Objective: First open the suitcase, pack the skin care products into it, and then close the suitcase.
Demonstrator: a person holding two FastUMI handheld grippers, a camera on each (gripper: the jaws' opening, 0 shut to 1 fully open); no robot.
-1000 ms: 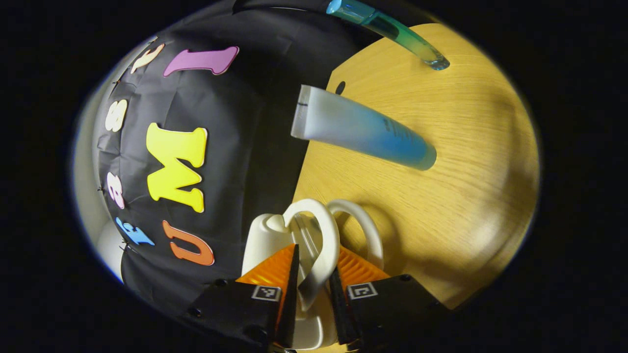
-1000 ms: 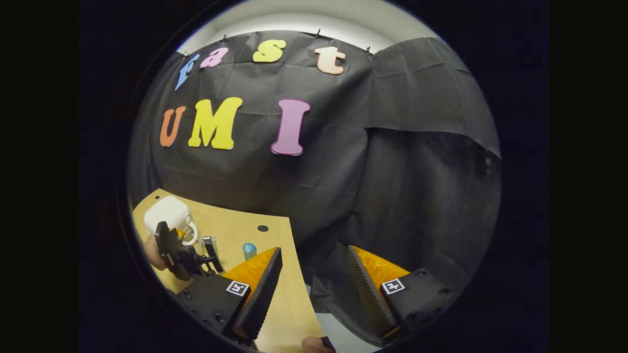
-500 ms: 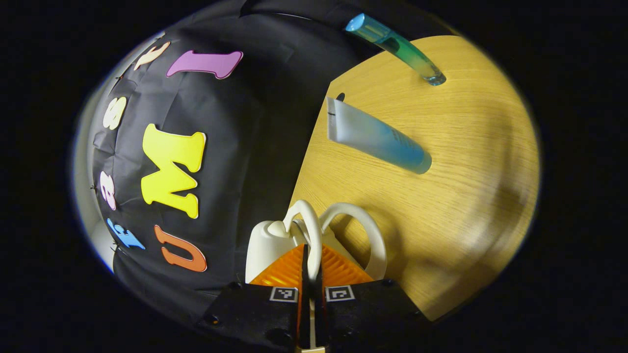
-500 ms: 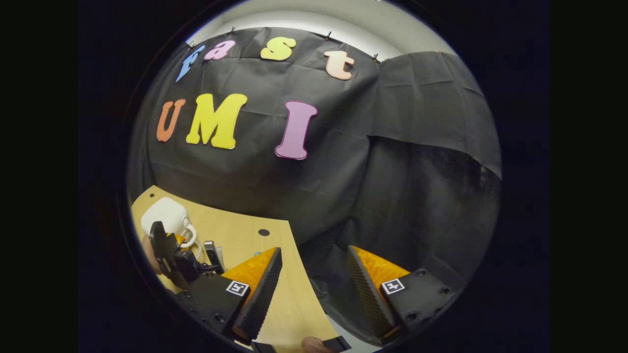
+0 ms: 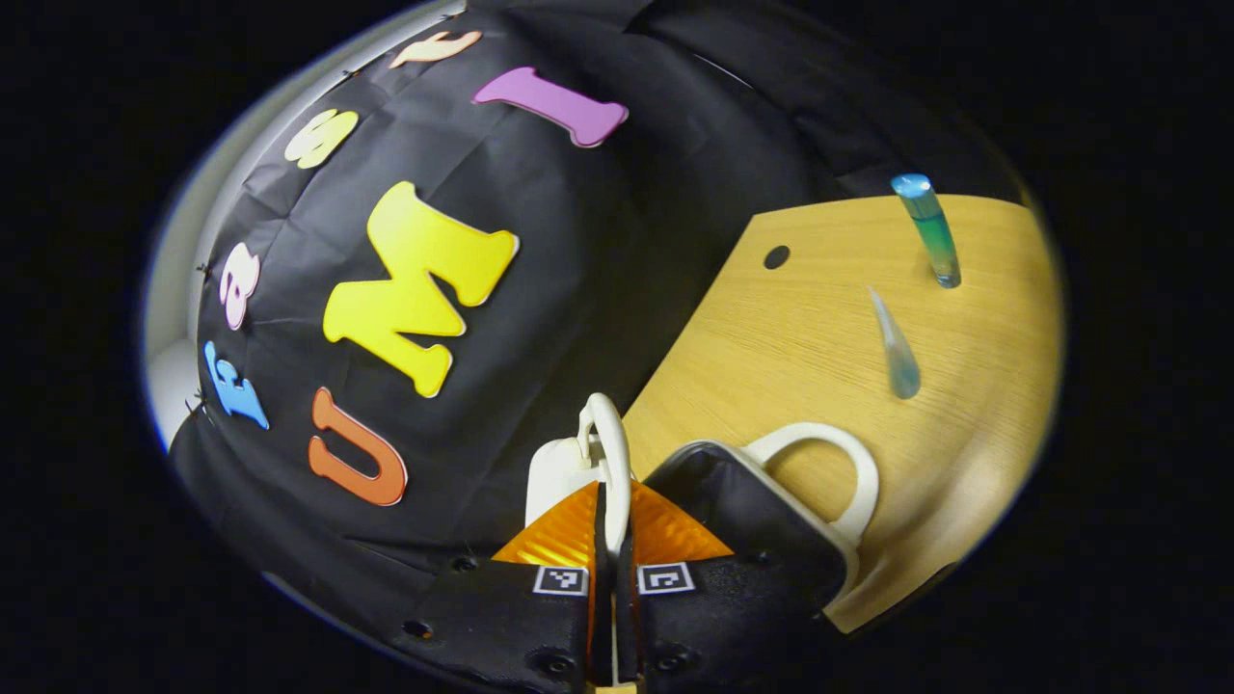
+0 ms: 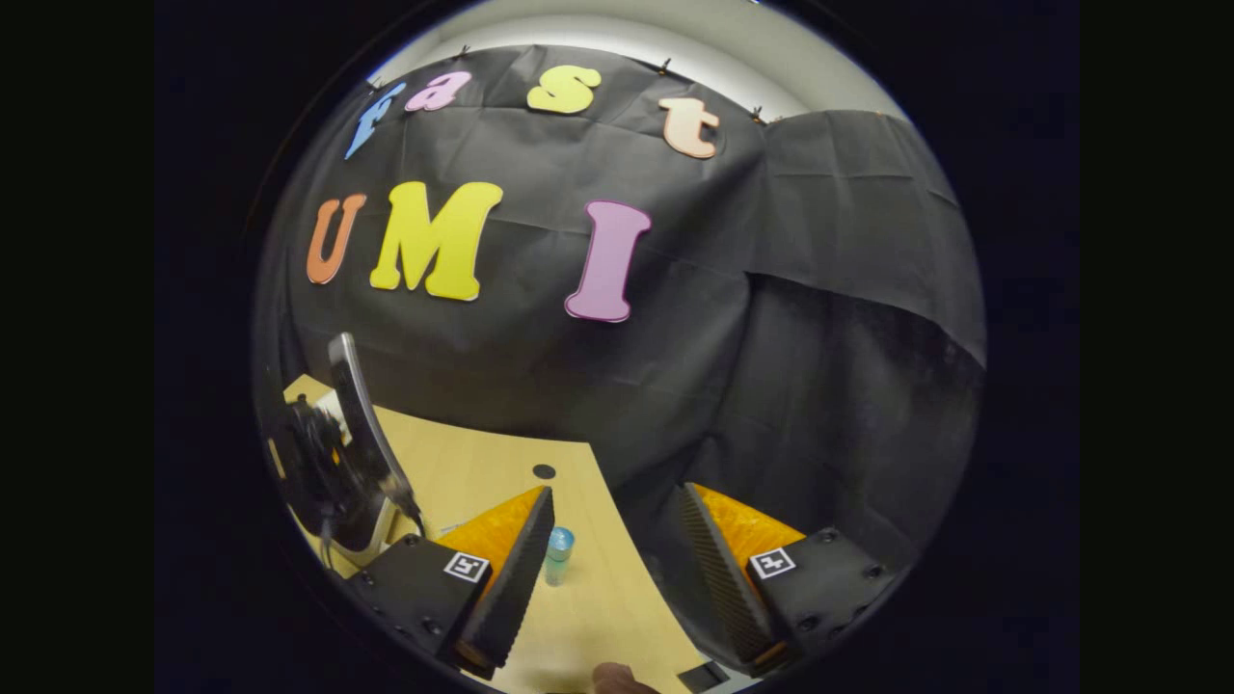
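Note:
In the left gripper view my left gripper (image 5: 609, 493) is shut on one white handle (image 5: 605, 434) of the small white suitcase (image 5: 551, 474). The case stands partly open, showing its dark lining (image 5: 742, 511) and the second handle (image 5: 837, 463) on the lower half. On the wooden table (image 5: 810, 328) beyond lie a pale blue tube (image 5: 895, 349) and a blue-green bottle (image 5: 931, 229). In the right gripper view my right gripper (image 6: 613, 564) hangs open over the table's edge, holding nothing. The raised lid (image 6: 359, 424) shows at the left, the blue-capped bottle (image 6: 558, 553) by my left finger.
The table (image 6: 482, 472) has a round hole (image 6: 544, 471) near its back edge, close to the black cloth wall. A fingertip (image 6: 617, 680) shows at the bottom of the right gripper view.
My left gripper has closed on the suitcase handle and lifted it, swinging the lid up so the case stands partly open. The right gripper has stayed open and shifted only slightly.

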